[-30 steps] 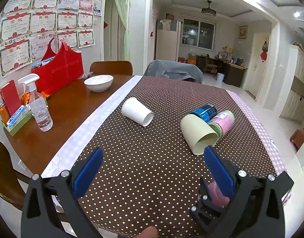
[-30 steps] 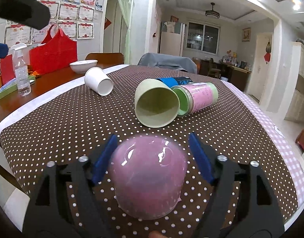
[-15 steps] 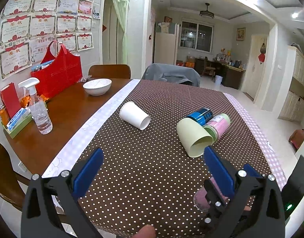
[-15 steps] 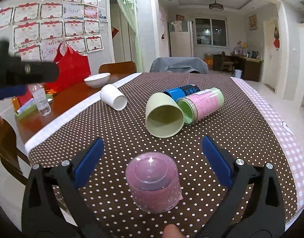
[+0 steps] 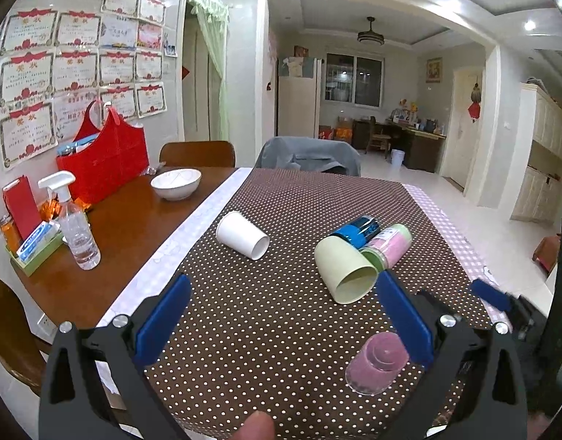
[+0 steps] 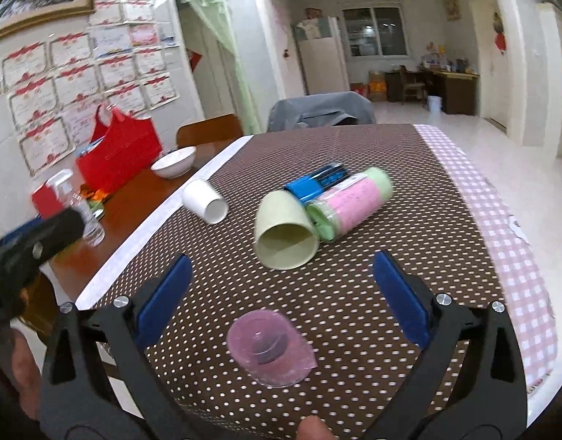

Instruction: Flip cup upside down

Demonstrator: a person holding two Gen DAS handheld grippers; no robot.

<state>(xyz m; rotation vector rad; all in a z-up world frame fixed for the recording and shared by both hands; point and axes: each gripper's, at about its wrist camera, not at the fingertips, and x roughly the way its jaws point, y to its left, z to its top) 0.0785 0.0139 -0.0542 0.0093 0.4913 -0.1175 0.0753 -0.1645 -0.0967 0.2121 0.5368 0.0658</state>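
The right gripper (image 6: 281,297) has its blue pads spread wide apart, holding nothing. The left gripper (image 5: 281,315) is likewise wide apart and holds nothing.

The pink cup (image 6: 270,348) stands upside down on the dotted brown tablecloth (image 6: 372,311), close to the table's near edge and toward its right corner. It is translucent pink plastic; its closed base faces up, showing a recessed circular centre, and its wider rim rests flat on the cloth. From the right wrist view it sits between the two pads but touches neither. In the left wrist view the same cup (image 5: 377,363) lies just beside the right-hand pad.

Further in, near the table's middle, a pale green cup (image 6: 284,236) lies on its side with its mouth toward the near edge. Touching it on the far side are a pink-and-green cylinder (image 6: 348,207) and a blue can (image 6: 315,181), both lying flat. A white paper cup (image 6: 204,201) lies on its side toward the cloth's left edge. A white bowl (image 5: 176,183) sits on bare wood near the far left.
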